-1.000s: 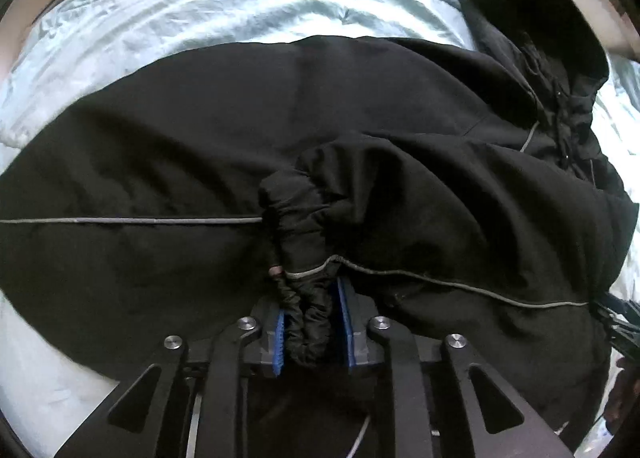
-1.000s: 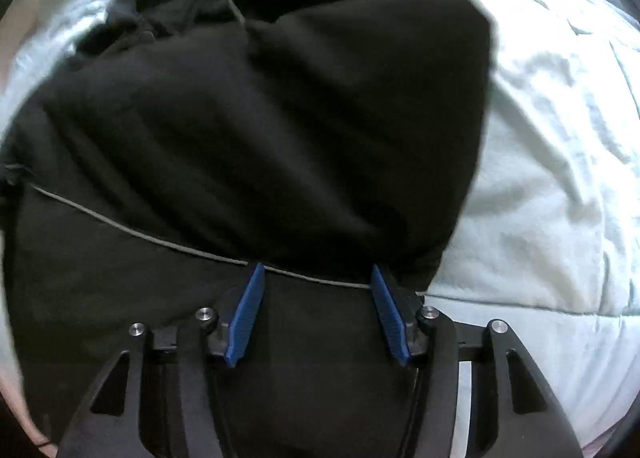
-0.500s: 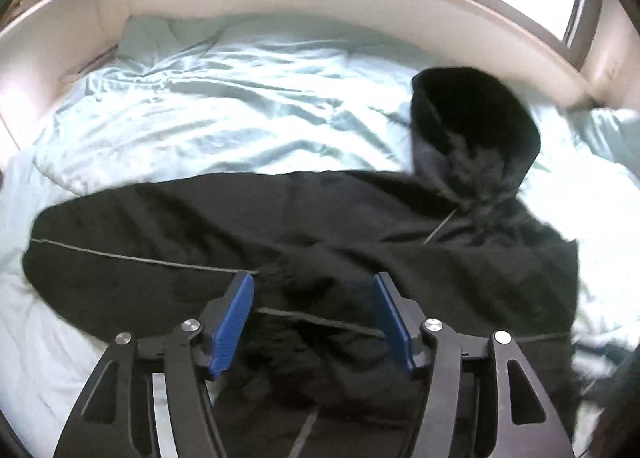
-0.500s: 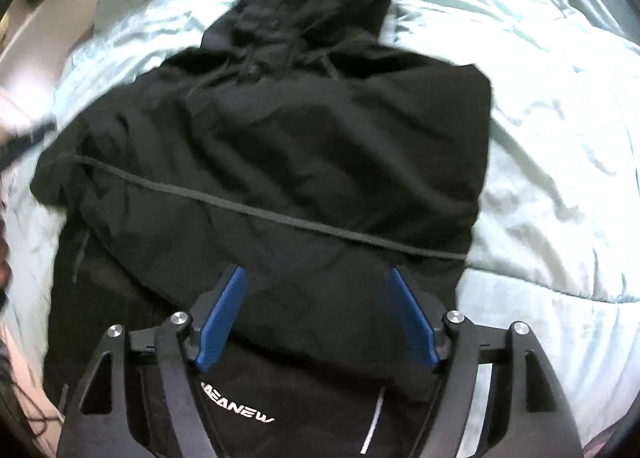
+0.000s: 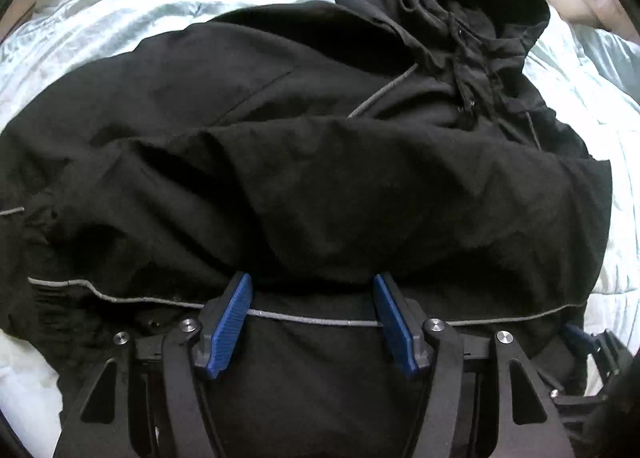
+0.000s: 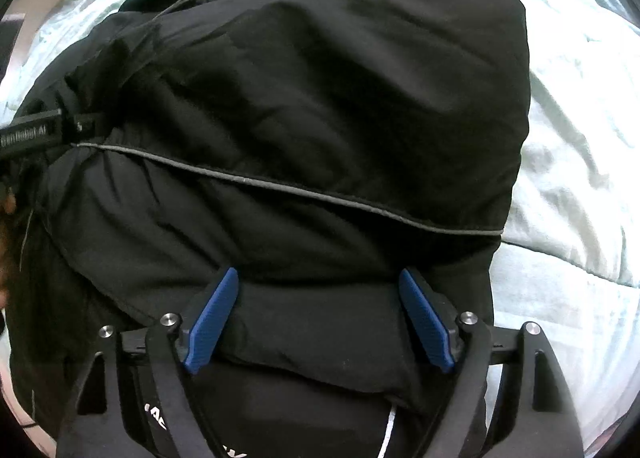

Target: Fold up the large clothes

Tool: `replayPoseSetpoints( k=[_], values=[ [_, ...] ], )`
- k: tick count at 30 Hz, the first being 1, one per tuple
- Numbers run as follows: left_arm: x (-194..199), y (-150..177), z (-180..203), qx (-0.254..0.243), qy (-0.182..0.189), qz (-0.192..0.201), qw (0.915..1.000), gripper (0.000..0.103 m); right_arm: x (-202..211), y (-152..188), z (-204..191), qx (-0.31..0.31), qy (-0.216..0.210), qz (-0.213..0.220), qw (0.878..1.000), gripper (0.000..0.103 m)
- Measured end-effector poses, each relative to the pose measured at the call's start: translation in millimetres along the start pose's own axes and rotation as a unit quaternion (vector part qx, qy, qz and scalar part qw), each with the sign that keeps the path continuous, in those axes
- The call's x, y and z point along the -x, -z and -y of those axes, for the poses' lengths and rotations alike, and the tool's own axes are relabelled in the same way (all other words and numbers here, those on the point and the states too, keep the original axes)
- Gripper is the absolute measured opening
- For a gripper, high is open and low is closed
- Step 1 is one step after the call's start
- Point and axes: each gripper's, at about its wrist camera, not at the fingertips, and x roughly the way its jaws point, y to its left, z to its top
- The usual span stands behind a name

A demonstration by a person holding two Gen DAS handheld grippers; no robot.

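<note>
Both cameras now sit closer to the black jacket (image 5: 320,185); left gripper (image 5: 312,318) and right gripper (image 6: 320,314) gape empty, fabric spread between and beyond their jaws.

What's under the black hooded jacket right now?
The black hooded jacket lies on a pale blue quilted bedspread, visible around its edges. Whatever lies directly beneath the fabric is covered.

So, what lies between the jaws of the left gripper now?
In the left wrist view, only the black jacket: its grey piping runs across the open gap of the left gripper. The jaws grip nothing.
</note>
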Motion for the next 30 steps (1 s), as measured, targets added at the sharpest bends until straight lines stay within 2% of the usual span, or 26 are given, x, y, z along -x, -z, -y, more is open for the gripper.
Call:
replayPoseSetpoints(
  k=[3, 4, 6, 7, 8, 9, 10, 11, 13, 14, 15, 20, 24, 30],
  values=[
    [31, 1, -6, 0.014, 0.046, 0.038, 0.9981, 0.065, 23, 0, 6, -0.023, -0.025, 0.014, 0.999, 0.083],
    [41, 3, -9, 0.019, 0.051, 0.053, 0.9972, 0.065, 33, 1, 9, -0.033, -0.039, 0.028, 0.998, 0.083],
    [54, 6, -20, 0.037, 0.044, 0.077, 0.9954, 0.065, 43, 0, 12, -0.039, -0.022, 0.045, 0.998, 0.083],
    [52, 7, -29, 0.050, 0.026, 0.072, 0.9958, 0.065, 40, 2, 14, -0.036, -0.002, 0.042, 0.998, 0.083],
    [41, 8, -38, 0.063, 0.006, 0.048, 0.9969, 0.065, 32, 4, 13, -0.034, 0.009, 0.027, 0.999, 0.083],
    [23, 10, -47, 0.076, -0.009, 0.008, 0.9970, 0.065, 15, 5, 13, -0.037, 0.009, -0.013, 0.999, 0.083],
    [14, 14, -50, 0.082, -0.002, -0.006, 0.9966, 0.064, 7, 7, 15, -0.039, 0.004, -0.031, 0.999, 0.083],
    [15, 16, -52, 0.086, 0.011, -0.001, 0.9962, 0.064, 10, 7, 17, -0.038, 0.002, -0.025, 0.999, 0.083],
    [33, 20, -52, 0.087, 0.033, 0.012, 0.9956, 0.064, 25, 8, 22, -0.045, -0.003, -0.018, 0.999, 0.083],
    [51, 24, -54, 0.091, 0.058, 0.033, 0.9936, 0.064, 36, 10, 25, -0.056, -0.016, -0.011, 0.998, 0.083],
    [62, 28, -57, 0.094, 0.067, 0.046, 0.9923, 0.064, 48, 13, 28, -0.067, -0.031, -0.003, 0.997, 0.083],
    [126, 62, -90, 0.122, 0.084, 0.094, 0.9845, 0.064, 99, 52, 36, -0.088, -0.039, 0.024, 0.995, 0.083],
    [156, 107, -138, 0.144, 0.082, 0.117, 0.9792, 0.065, 138, 83, 6, -0.114, -0.048, 0.036, 0.992, 0.083],
    [187, 154, -225, 0.192, 0.071, 0.132, 0.9700, 0.065, 147, 96, -49, -0.118, -0.053, 0.039, 0.991, 0.083]
  ],
)
